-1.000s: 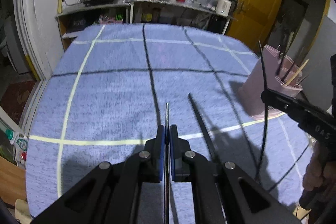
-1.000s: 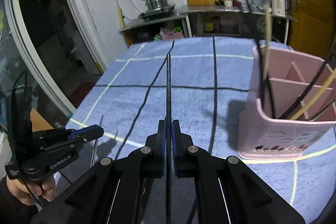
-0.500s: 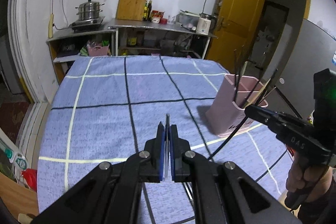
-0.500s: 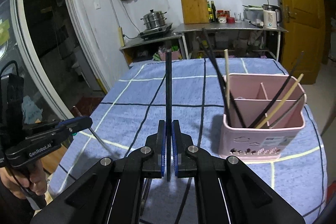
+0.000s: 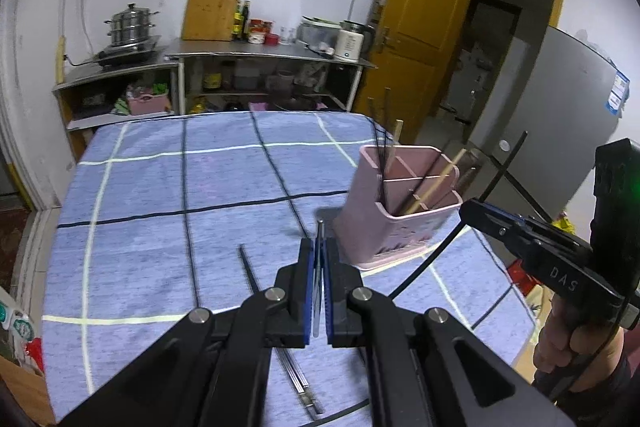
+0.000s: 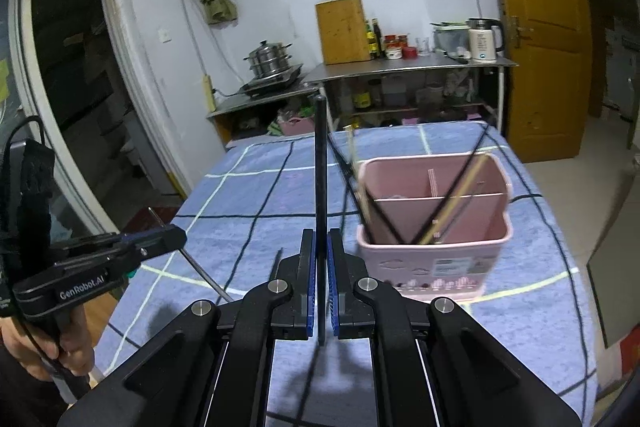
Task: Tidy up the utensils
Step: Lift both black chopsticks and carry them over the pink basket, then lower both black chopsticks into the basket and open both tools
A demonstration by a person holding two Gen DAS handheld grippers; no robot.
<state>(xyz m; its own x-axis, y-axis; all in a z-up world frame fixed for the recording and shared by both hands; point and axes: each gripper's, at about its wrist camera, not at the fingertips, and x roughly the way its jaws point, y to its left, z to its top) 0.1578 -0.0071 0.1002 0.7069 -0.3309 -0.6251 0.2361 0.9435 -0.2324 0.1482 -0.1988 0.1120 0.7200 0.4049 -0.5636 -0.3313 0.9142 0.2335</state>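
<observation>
The room was evenly lit from overhead, cool and rather dim. Both fisheye views bowed the door [image 5: 424, 11] and walls, with black corners. Soft shadows fell on the blue checked cloth [image 6: 248, 195] beneath the tools. The pink utensil holder [image 5: 384, 227] looked slightly smeared; the doorway beyond stayed dark.

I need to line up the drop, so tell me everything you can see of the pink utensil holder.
The pink utensil holder is a rectangular tub, plastic by its look, with rounded corners and thin inner walls splitting it into compartments. It stands upright on the blue checked tablecloth, near the table's right edge. Small printed pictures and a label run along its front. Several chopsticks lean inside, dark ones and pale wooden ones, crossing one another. Neither gripper touches it.
</observation>
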